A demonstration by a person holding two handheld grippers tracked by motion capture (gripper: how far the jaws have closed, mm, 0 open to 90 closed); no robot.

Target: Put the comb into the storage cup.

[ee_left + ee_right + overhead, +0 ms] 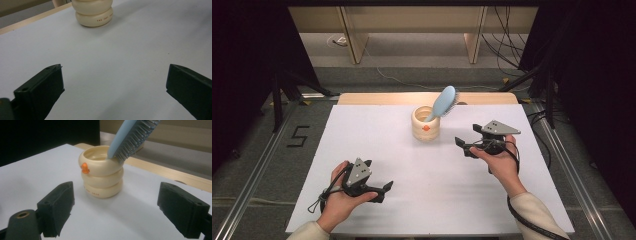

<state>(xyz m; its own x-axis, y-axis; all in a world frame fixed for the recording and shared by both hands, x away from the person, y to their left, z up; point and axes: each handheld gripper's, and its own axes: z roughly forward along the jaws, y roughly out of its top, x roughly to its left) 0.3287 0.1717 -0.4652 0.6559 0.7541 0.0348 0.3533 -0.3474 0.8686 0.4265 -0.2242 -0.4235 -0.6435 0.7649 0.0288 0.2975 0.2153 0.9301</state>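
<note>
A cream ringed cup point(425, 123) with a small orange knob stands near the far middle of the white table point(377, 145). A light blue hairbrush point(443, 102) leans out of it to the right, handle down inside. In the right gripper view the cup point(102, 173) and brush point(130, 137) sit just beyond the wide-apart jaws. My right gripper point(463, 145) is open, right of the cup and apart from it. My left gripper point(386, 188) rests open near the front left, with the cup's base point(94, 15) far ahead.
A wooden strip point(377, 98) edges the table's far side. Beyond it are wooden furniture legs point(354, 40) and cables point(507, 45) on the floor. A "5" mark point(298, 136) lies on the floor at the left.
</note>
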